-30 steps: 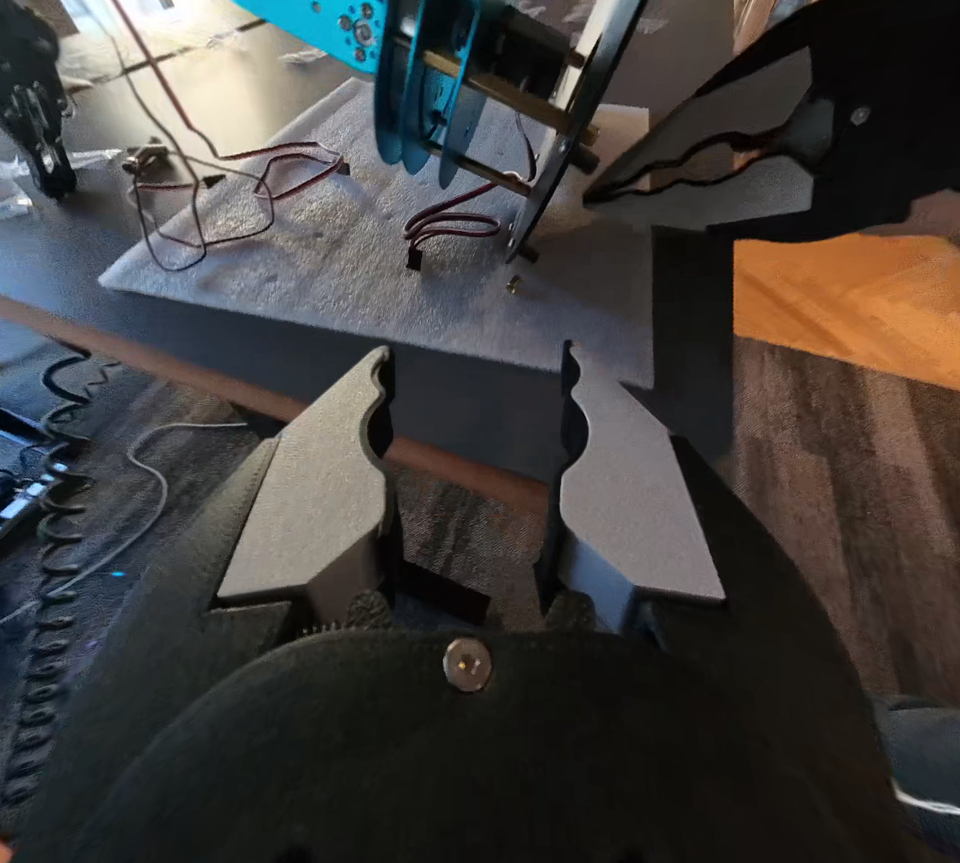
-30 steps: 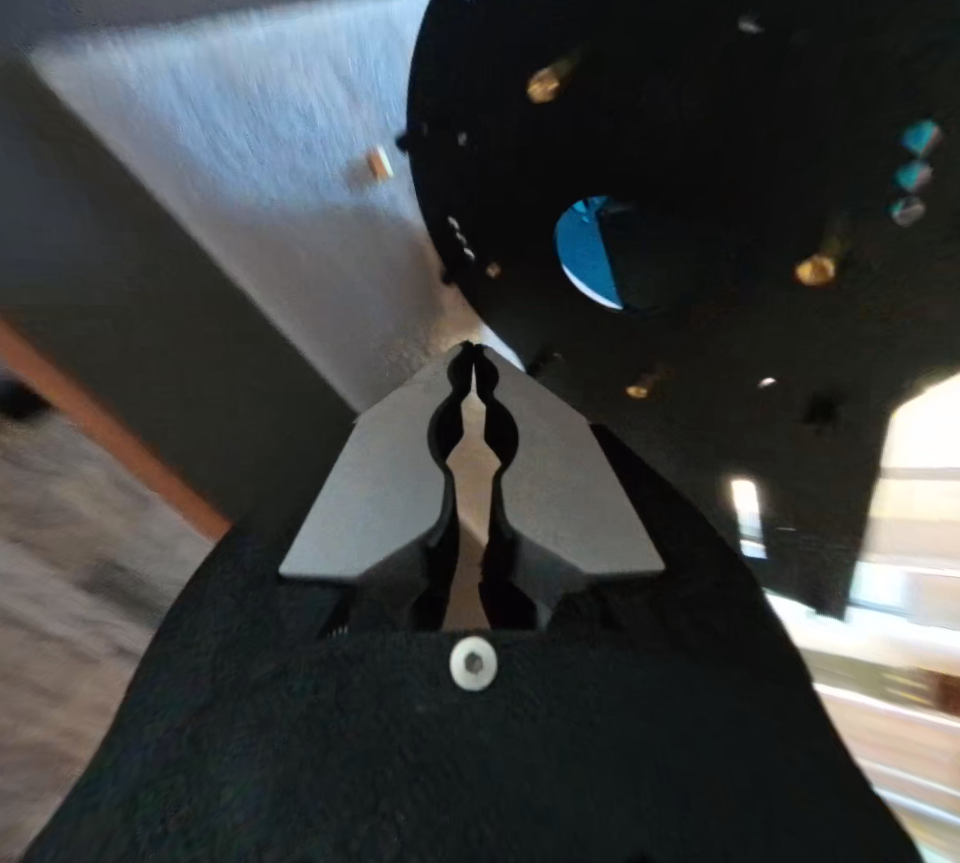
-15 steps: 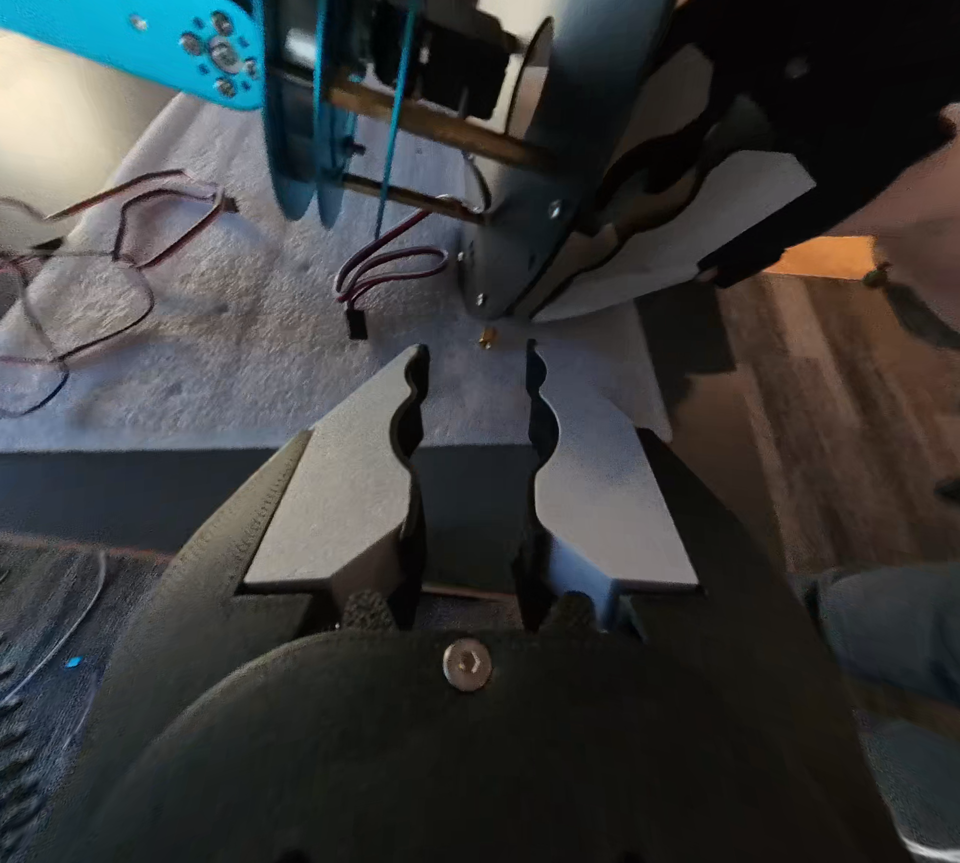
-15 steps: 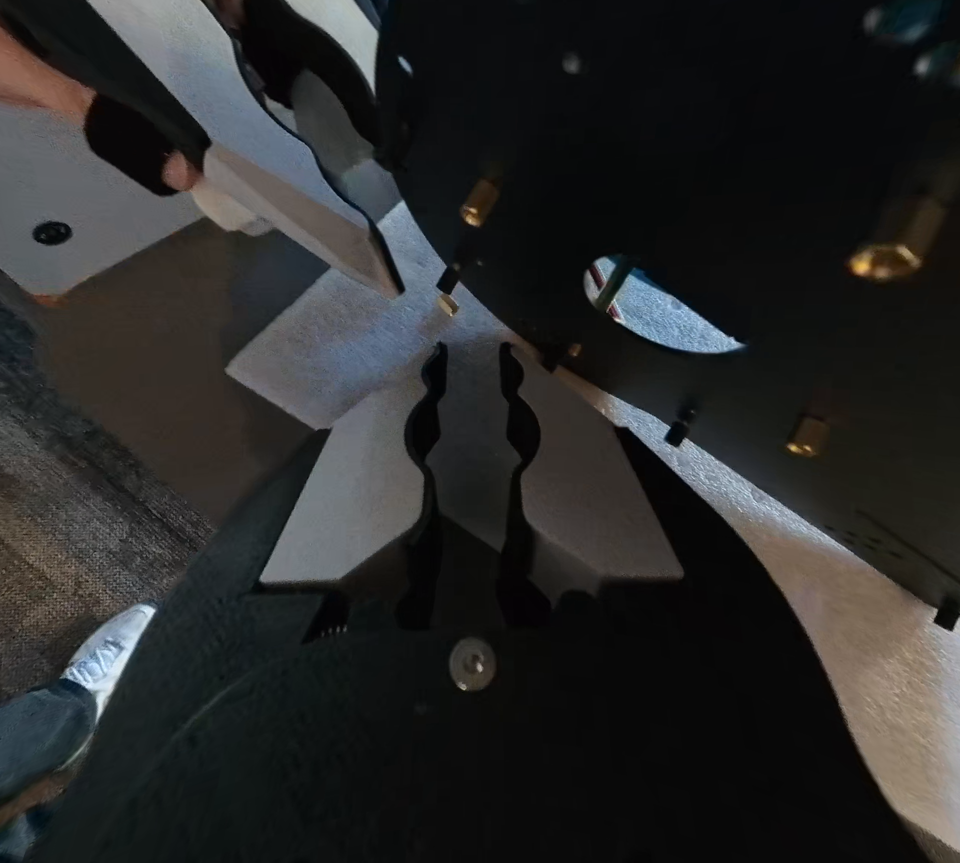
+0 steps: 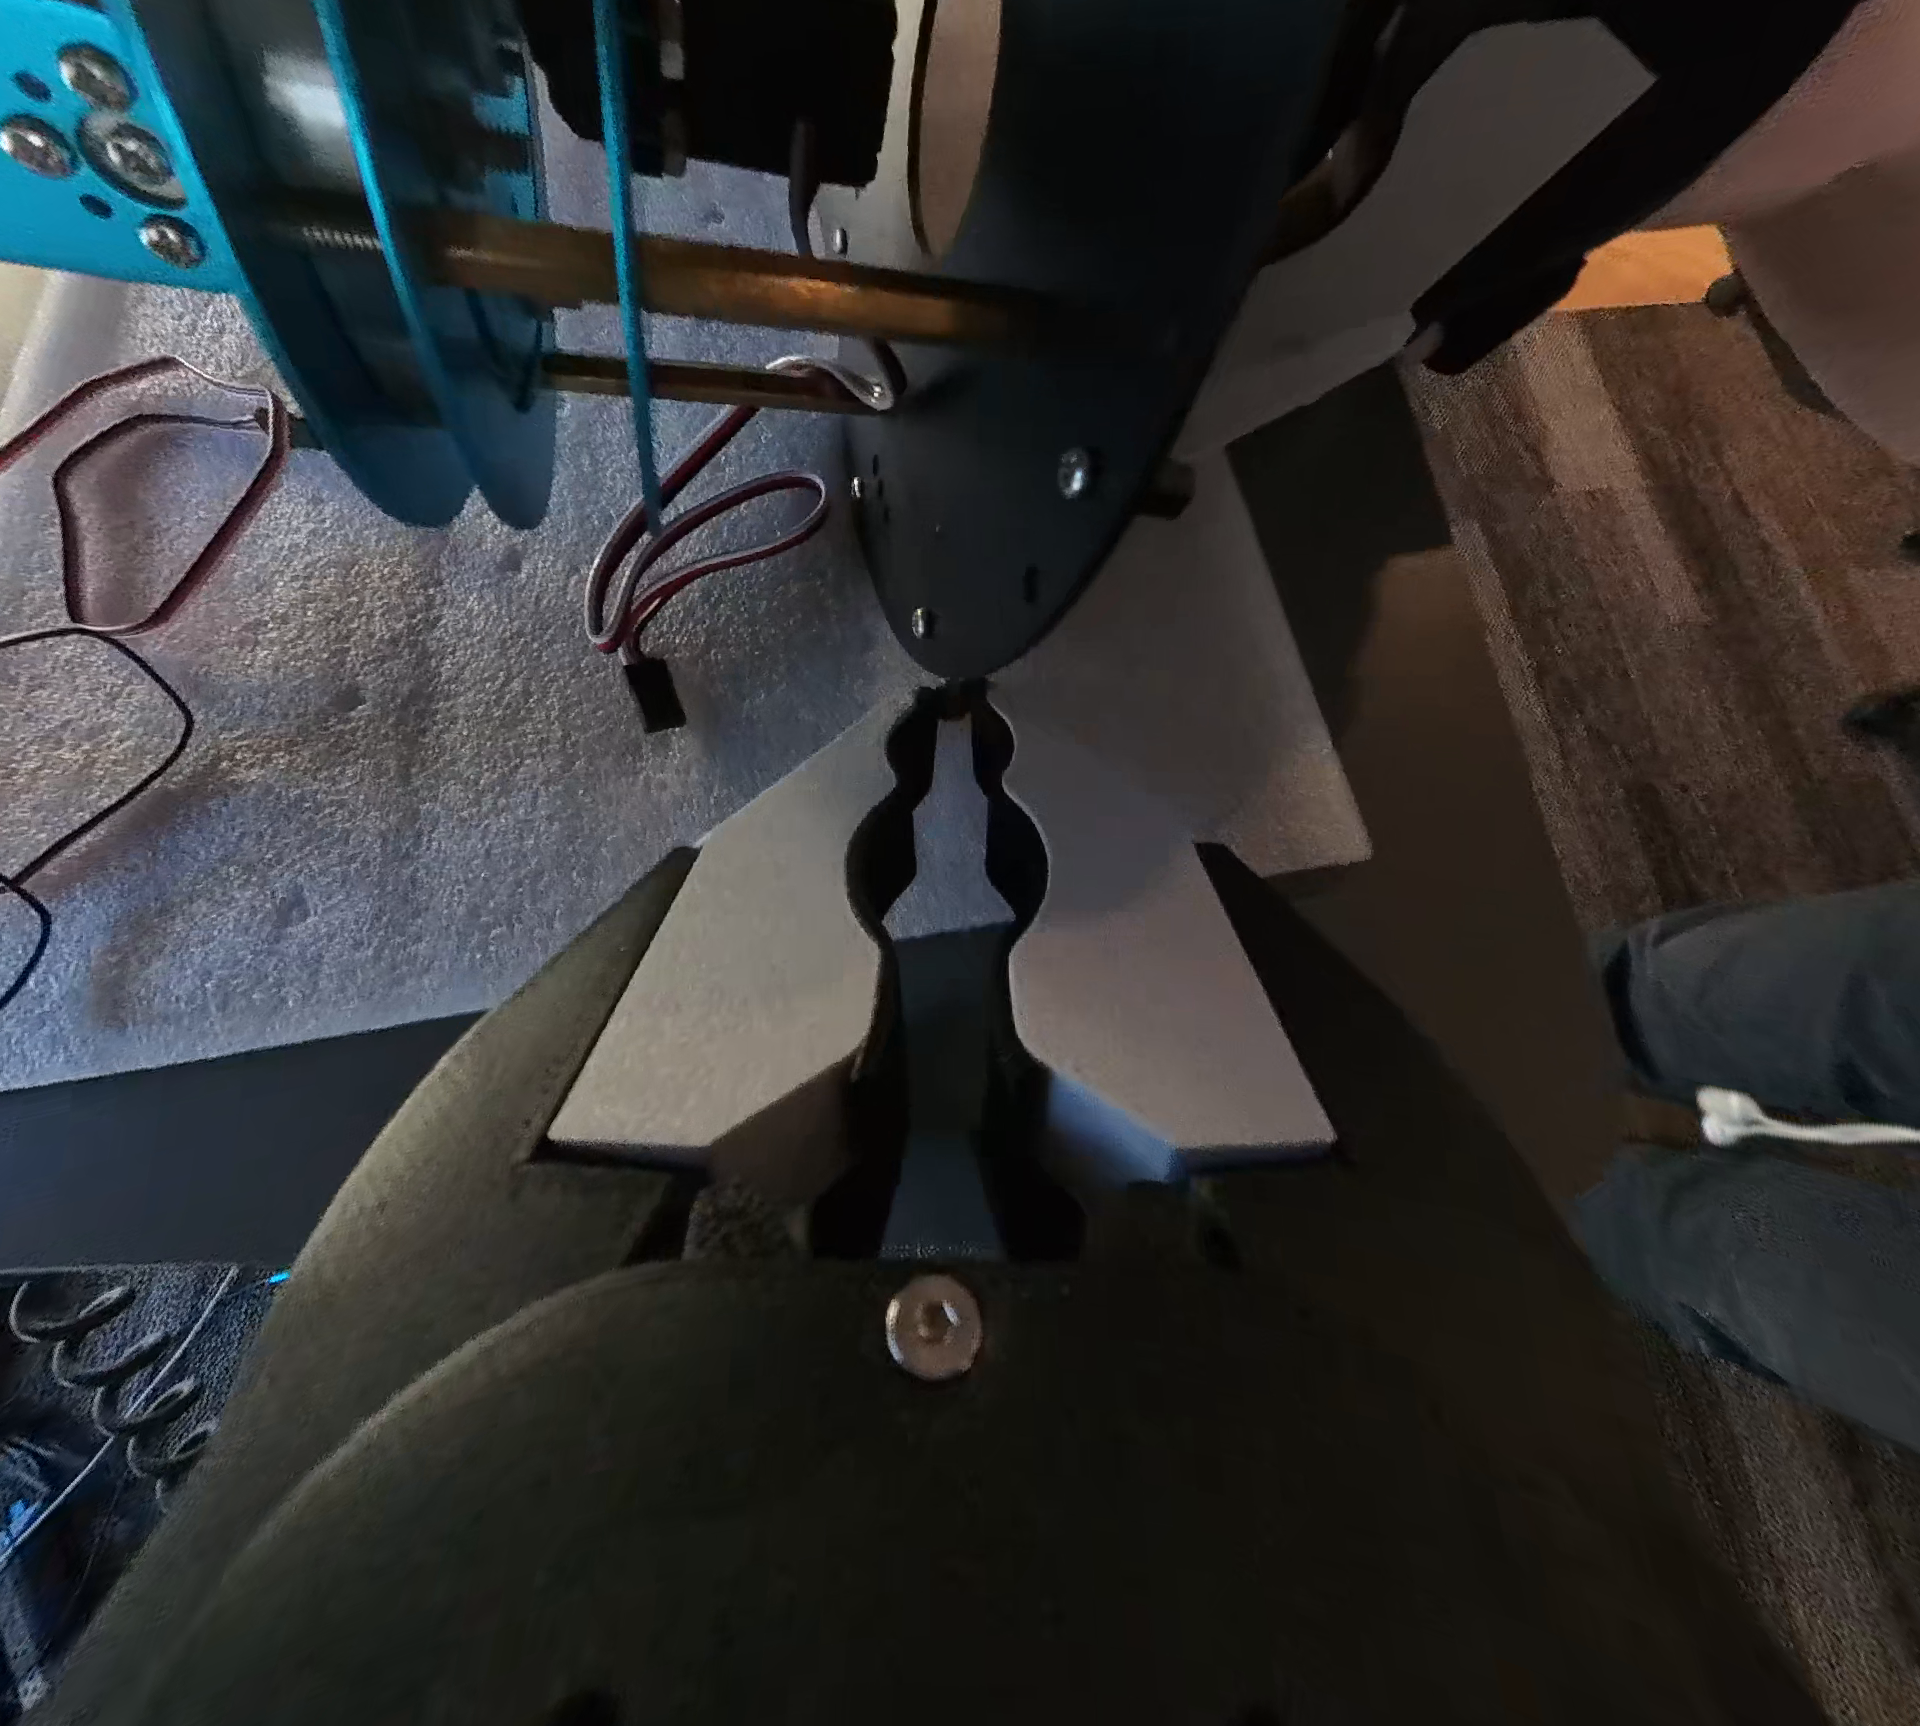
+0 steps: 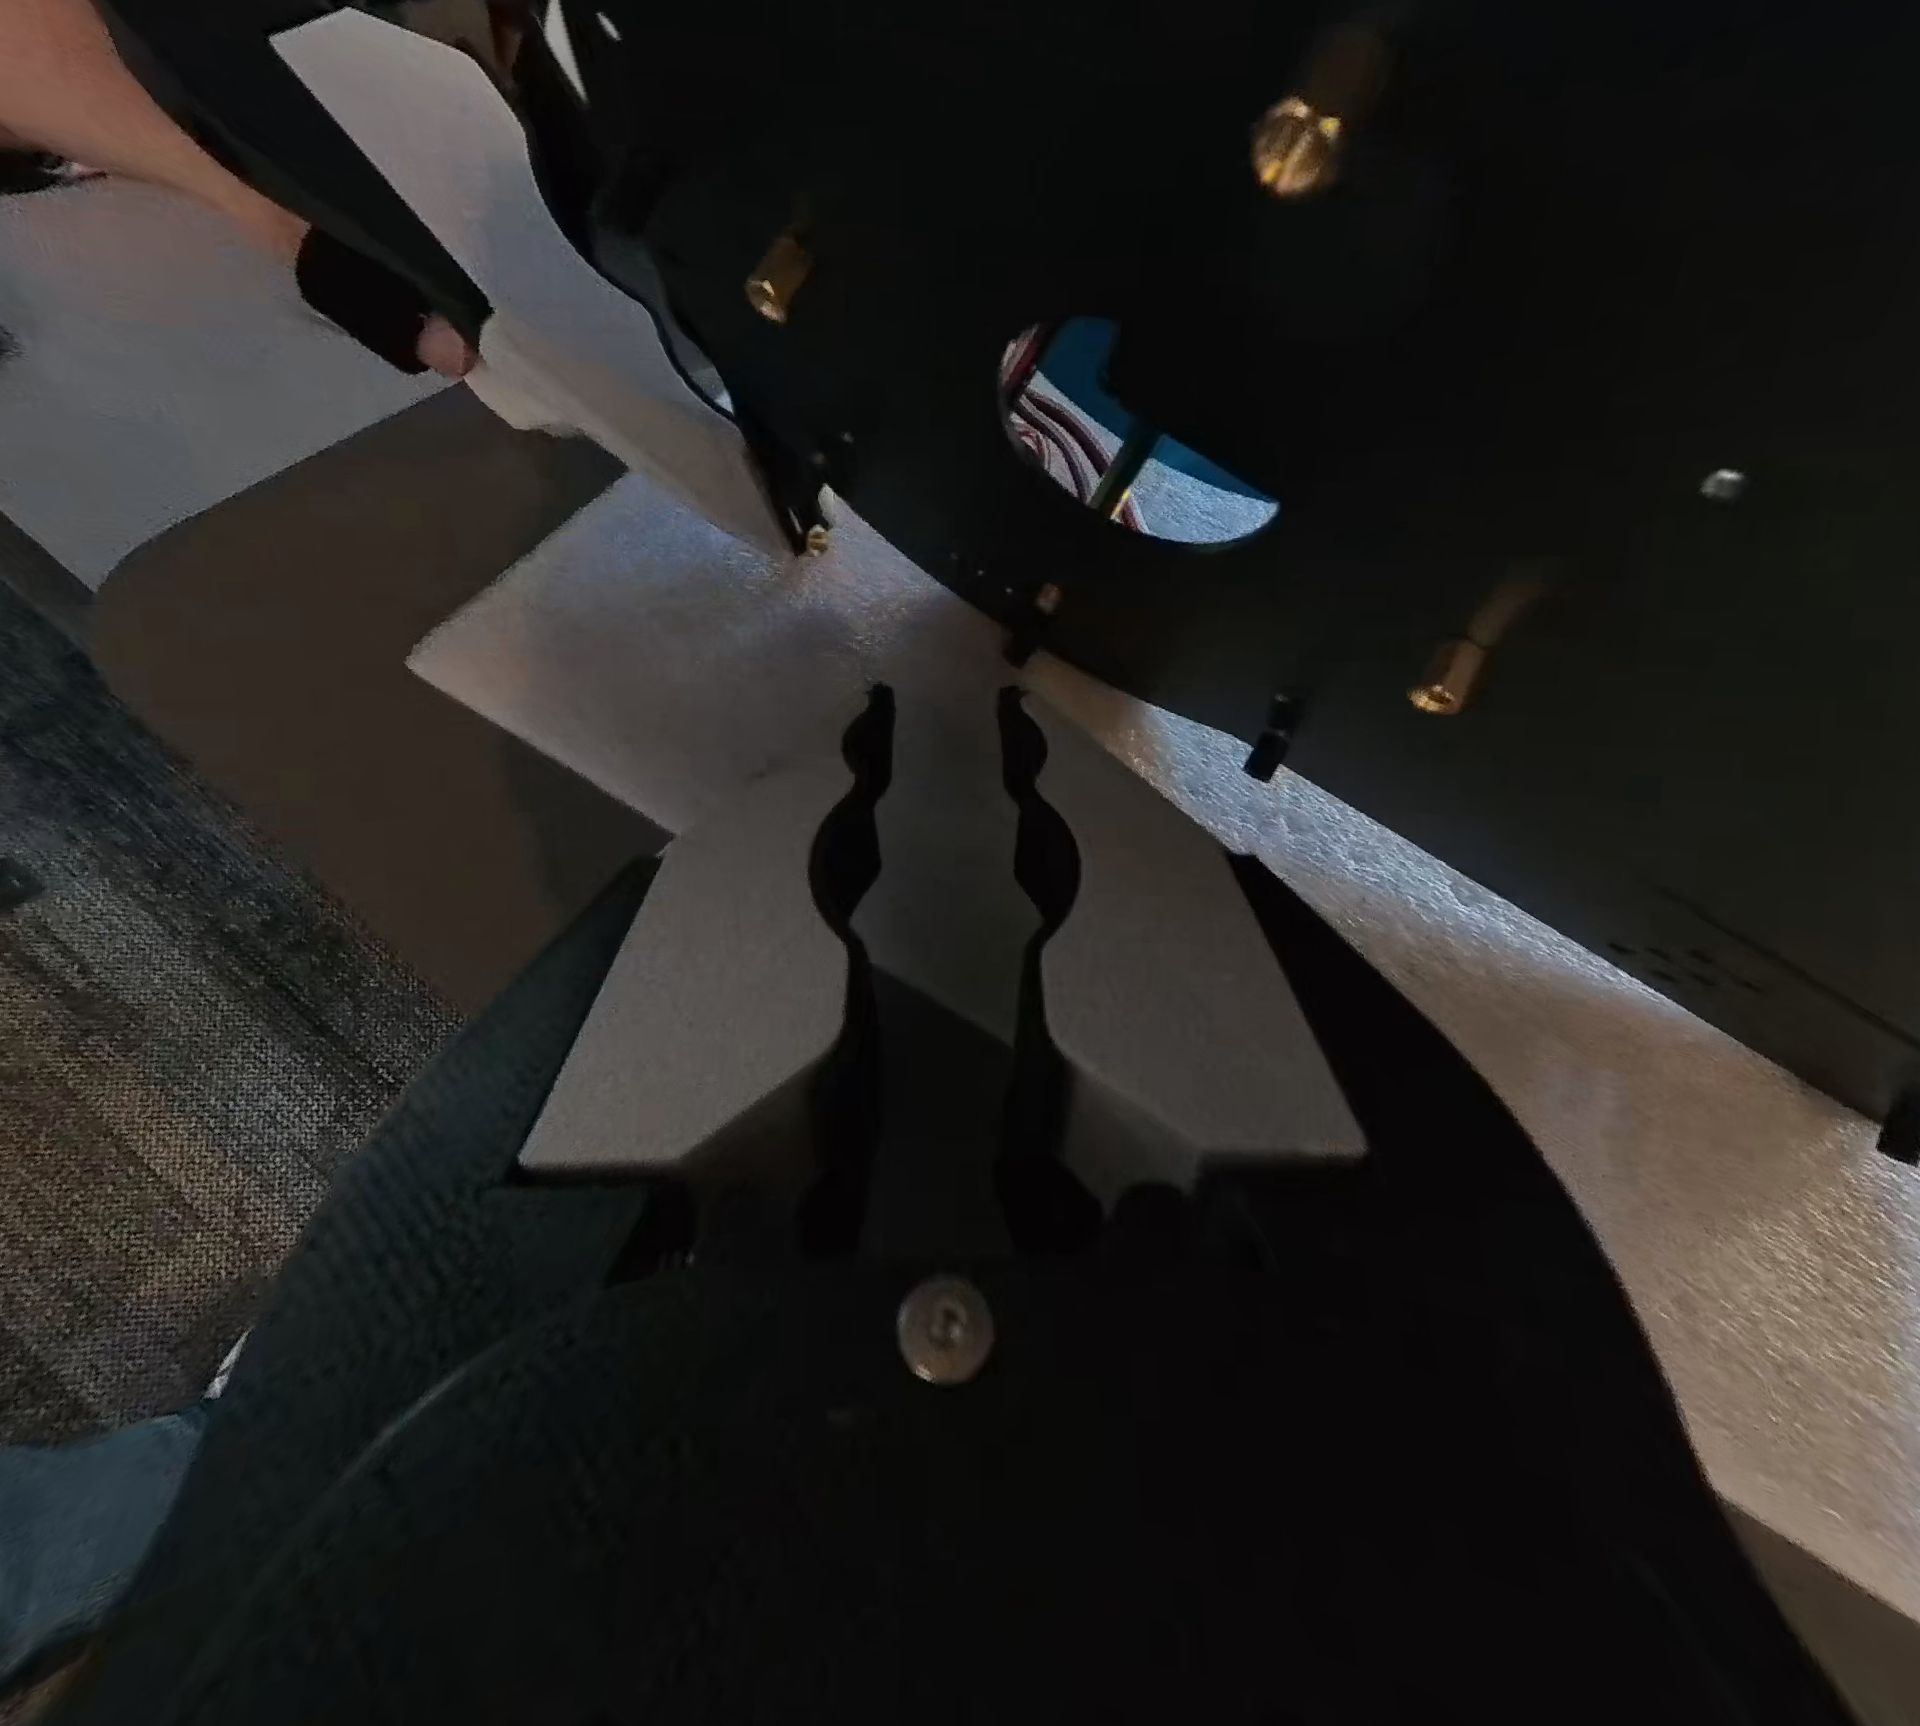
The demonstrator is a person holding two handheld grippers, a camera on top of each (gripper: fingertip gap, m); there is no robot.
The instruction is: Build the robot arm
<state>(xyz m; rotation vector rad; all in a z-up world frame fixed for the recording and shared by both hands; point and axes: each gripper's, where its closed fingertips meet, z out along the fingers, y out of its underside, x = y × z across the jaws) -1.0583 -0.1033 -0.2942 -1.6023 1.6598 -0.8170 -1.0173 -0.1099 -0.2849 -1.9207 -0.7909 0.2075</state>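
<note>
We've got a white foam mat [image 5: 364,793] under both sets of tongs, sitting on a dark table [image 6: 312,637]. It runs out ahead of them and off to the left of the left tongs.

Standing on edge on the mat is a black round plate [image 6: 1351,222]. It fills most of the view above and to the right of the right tongs, and there's a round hole [image 6: 1132,440] through it. Beyond it from the right tongs, up and to the left of the left tongs, are blue plates [image 5: 416,326], joined to it by brass rods [image 5: 727,289].

The left tongs [image 5: 951,710] are pressed nearly together at the tips, right under the plate's bottom edge. They're pinching a small brass bit [image 6: 816,542] down at the mat (it only really shows from the right-hand camera). The right tongs [image 6: 940,700] are spread with nothing between them. They're low over the mat, and the right fingertip is just at the plate's rim.

Smaller stuff: a loop of striped servo wire [image 5: 707,533] with a black plug [image 5: 655,700] lies just left of the left tips. Short brass standoffs [image 6: 1294,144] stick out of the plate face above the right tongs.
</note>
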